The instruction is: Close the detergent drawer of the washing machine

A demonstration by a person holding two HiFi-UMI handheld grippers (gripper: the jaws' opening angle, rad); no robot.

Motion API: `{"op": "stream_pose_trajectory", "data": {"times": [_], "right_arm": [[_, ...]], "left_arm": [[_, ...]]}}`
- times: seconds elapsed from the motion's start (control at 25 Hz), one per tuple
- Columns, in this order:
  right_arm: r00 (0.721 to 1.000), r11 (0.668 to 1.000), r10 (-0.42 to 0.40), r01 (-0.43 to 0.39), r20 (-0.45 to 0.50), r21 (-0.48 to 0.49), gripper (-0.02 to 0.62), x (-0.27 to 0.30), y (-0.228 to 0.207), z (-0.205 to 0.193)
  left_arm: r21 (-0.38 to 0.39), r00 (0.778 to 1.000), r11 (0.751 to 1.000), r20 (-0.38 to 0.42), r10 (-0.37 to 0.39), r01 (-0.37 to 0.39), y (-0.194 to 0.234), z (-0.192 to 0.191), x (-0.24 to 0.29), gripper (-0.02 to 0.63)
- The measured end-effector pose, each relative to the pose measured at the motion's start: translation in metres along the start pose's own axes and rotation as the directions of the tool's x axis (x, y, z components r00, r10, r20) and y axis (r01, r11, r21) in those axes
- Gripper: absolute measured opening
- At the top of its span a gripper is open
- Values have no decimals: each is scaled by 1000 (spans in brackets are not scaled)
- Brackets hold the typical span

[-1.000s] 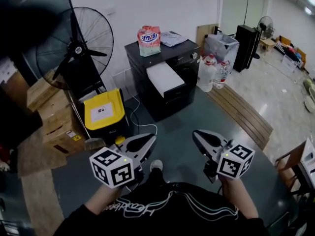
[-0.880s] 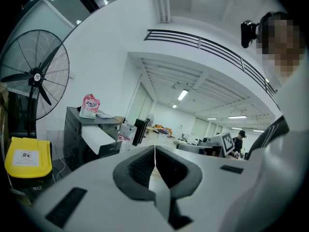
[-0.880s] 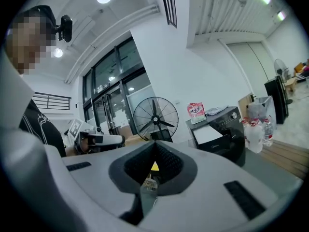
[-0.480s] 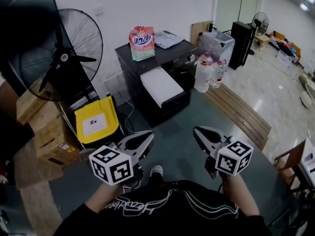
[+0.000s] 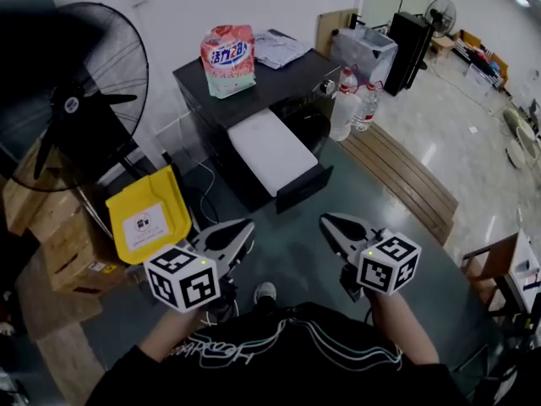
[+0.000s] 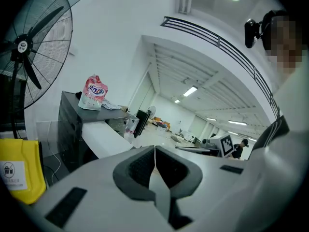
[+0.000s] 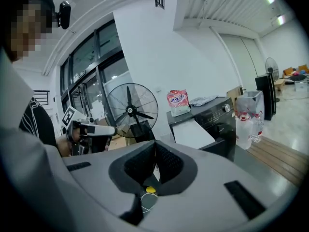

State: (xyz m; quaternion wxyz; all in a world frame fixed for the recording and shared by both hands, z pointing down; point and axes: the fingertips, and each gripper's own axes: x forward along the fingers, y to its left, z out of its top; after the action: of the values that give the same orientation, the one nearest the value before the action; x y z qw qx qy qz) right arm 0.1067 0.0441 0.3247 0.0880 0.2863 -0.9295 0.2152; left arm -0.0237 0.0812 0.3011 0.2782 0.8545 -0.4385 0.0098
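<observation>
The black washing machine (image 5: 221, 108) stands ahead of me. Its detergent drawer (image 5: 269, 150) is pulled far out, its white inside facing up and its dark front panel (image 5: 303, 189) nearest me. A pink detergent bag (image 5: 228, 57) sits on the machine's top. My left gripper (image 5: 245, 227) and right gripper (image 5: 325, 221) are both shut with nothing in them, held side by side well short of the drawer front. In the left gripper view the drawer (image 6: 104, 137) shows beyond the shut left gripper (image 6: 155, 148). In the right gripper view the drawer (image 7: 193, 132) lies past the shut right gripper (image 7: 155, 143).
A large standing fan (image 5: 72, 100) and a yellow bin (image 5: 145, 214) are left of the machine, with cardboard boxes (image 5: 59, 252) beside them. Water bottles (image 5: 351, 100) stand at its right, next to a wooden pallet (image 5: 406, 180). Papers (image 5: 279, 49) lie on the machine's top.
The view has closed in on the washing machine, which now looks larger and lower in the head view. Both grippers stay shut and side by side.
</observation>
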Motion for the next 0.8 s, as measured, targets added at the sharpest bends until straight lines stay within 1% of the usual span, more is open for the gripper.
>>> {"op": "stream_pose_trajectory", "data": {"times": [0.2, 0.44, 0.6, 0.8], "right_arm": [[997, 998, -63, 63, -49, 13, 28, 53, -42, -14], [991, 989, -114, 120, -65, 92, 28, 91, -90, -31], [981, 980, -174, 182, -87, 87, 28, 106, -121, -44], [964, 969, -231, 240, -131, 55, 28, 122, -150, -64]], "left_arm": [[-32, 1000, 999, -28, 2, -3, 60, 8, 27, 26], [-48, 997, 999, -70, -13, 9, 111, 9, 57, 27], [-47, 996, 998, -88, -35, 31, 134, 8, 75, 26], [-62, 995, 998, -91, -31, 26, 163, 6, 90, 26]]}}
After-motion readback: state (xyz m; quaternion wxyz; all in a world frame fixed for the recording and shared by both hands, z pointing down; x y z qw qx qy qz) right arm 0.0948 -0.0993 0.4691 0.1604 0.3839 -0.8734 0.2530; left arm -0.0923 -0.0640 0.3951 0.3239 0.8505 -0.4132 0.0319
